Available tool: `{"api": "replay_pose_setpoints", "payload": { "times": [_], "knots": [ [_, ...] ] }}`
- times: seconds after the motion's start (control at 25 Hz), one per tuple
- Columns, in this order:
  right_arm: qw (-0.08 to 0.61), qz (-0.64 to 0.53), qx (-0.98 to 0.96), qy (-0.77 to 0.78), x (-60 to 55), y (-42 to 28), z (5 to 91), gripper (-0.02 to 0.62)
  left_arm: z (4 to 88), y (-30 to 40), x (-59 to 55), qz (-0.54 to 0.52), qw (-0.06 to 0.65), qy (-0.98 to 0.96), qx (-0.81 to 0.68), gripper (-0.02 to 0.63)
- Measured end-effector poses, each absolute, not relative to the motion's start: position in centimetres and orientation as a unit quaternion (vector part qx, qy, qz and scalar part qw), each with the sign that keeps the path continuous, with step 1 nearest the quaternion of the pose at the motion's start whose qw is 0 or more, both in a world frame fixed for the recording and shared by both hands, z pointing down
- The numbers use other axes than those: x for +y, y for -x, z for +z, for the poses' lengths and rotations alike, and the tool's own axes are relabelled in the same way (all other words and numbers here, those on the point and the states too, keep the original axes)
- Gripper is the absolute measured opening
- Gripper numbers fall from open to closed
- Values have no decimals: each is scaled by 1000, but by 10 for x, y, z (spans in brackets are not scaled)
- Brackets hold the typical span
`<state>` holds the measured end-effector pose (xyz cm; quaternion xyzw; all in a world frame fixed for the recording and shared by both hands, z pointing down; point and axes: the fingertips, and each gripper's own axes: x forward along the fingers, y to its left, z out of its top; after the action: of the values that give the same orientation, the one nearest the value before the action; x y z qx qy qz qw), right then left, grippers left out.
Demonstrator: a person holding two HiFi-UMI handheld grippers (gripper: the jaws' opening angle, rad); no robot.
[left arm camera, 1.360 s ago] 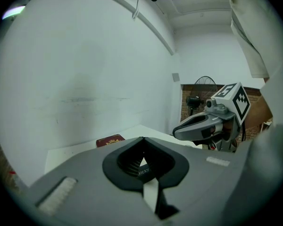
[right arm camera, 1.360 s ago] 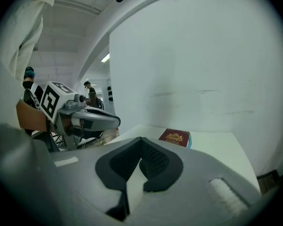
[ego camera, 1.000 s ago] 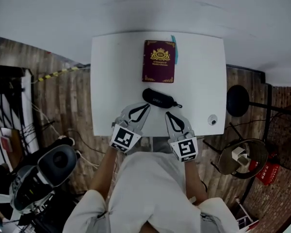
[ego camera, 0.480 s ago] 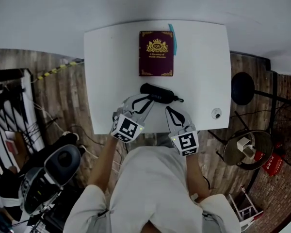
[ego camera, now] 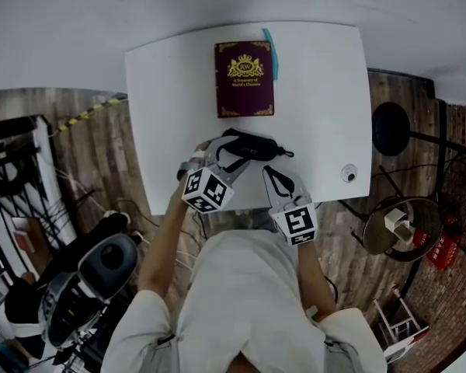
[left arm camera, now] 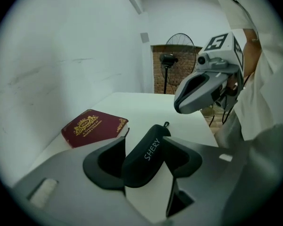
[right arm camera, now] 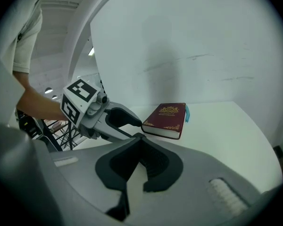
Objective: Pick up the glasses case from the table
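Black glasses case point(ego camera: 251, 147) near maroon book point(ego camera: 245, 78)

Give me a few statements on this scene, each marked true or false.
1. The glasses case lies on top of the book. False: it lies on the table, apart from the book.
2. The left gripper has its fingers together, empty. False: they have just been opening and stand apart, with the glasses case between them.
3. The right gripper has its fingers together with nothing between them. True.
4. The book is closed, its maroon cover up. True.
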<state>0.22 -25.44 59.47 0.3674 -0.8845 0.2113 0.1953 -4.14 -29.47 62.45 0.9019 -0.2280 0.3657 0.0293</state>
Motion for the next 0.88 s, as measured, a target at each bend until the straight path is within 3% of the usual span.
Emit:
{"api": "replay_pose_setpoints", "payload": {
  "times": [0.52, 0.88],
  "knots": [
    [200, 228, -873, -382, -248, -15, 606, 5, 671, 30, -296, 441, 6, -886, -144, 382],
    [200, 236, -868, -390, -248, -21, 608, 5, 691, 25, -297, 469, 1, -876, -110, 410]
  ]
}}
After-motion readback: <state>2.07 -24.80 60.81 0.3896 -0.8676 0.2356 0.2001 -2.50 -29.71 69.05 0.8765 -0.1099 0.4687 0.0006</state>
